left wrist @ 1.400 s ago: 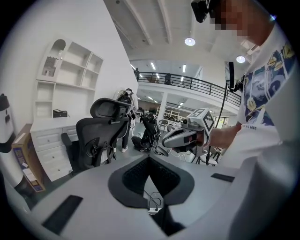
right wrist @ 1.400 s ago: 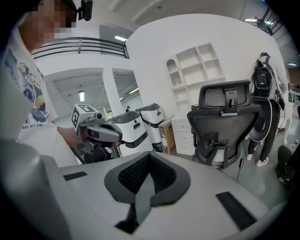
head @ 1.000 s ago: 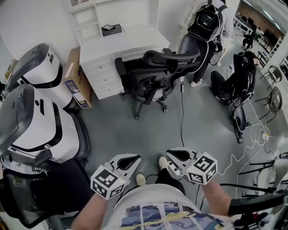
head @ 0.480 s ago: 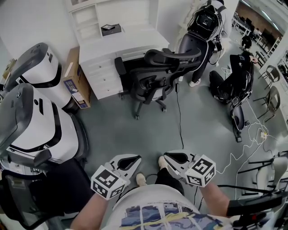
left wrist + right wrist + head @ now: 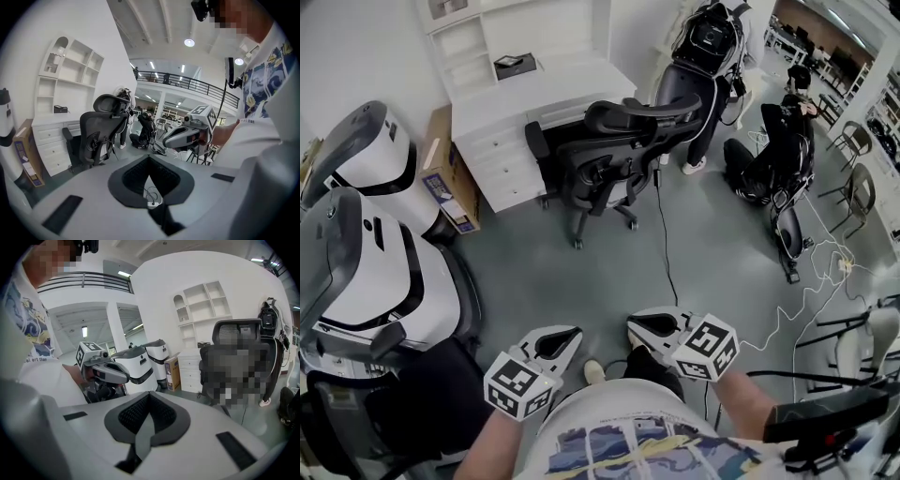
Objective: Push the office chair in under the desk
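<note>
Left claw (image 5: 568,334) and right claw (image 5: 634,324) clenched, empty. Open floor (image 5: 581,272) ahead to chair (image 5: 609,155) at desk (image 5: 534,89); cable (image 5: 662,234) ahead of right, machines (image 5: 375,262) left.

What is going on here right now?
A person holds a gripper in each hand. The left gripper and the right gripper are both shut and empty, held low near the body. The chair stands across the floor by the desk. Neither gripper touches it, and the push has not begun.
</note>
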### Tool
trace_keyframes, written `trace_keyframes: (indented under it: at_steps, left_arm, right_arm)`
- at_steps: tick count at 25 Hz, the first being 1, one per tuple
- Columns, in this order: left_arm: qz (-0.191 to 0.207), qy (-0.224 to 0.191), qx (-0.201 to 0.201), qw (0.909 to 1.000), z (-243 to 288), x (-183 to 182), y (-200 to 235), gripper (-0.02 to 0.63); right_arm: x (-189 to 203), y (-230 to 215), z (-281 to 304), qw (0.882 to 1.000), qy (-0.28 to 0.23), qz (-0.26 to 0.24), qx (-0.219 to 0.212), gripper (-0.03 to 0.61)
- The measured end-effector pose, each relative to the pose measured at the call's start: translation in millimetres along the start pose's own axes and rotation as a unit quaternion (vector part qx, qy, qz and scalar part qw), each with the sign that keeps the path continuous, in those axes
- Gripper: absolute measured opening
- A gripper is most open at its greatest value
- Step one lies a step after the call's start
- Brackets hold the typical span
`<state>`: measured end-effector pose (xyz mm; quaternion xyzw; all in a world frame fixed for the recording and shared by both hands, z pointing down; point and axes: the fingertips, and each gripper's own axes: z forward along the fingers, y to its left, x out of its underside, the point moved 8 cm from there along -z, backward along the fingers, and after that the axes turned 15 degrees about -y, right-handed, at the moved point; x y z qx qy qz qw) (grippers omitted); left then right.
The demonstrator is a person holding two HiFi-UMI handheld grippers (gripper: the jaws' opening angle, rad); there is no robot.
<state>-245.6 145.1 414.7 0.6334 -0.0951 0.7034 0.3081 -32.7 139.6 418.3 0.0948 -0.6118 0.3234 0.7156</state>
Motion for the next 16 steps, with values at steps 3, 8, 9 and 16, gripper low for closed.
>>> trace_keyframes:
  at_steps: [3, 8, 9, 16]
  left_arm:
    - [0.004, 0.003, -0.002, 1.0, -1, 1, 1, 0.012]
    - [0.009, 0.007, 0.005, 0.9999, 2, 1, -3, 0.012]
    - [0.01, 0.006, 0.007, 0.9999, 3, 1, -4, 0.012]
    - [0.012, 0.009, 0.018, 0.9997, 10, 3, -8, 0.012]
  right_arm:
    - [0, 2, 4, 1.0, 0.0, -0.003, -0.007, 0.025]
    - [4, 5, 3, 1.0, 0.003, -0.001, -0.012, 0.025]
    - [4, 5, 1, 1.0, 0.002, 0.0, -0.011, 0.025]
    - [7, 0, -6, 1.0, 0.002, 0.004, -0.004, 0.025]
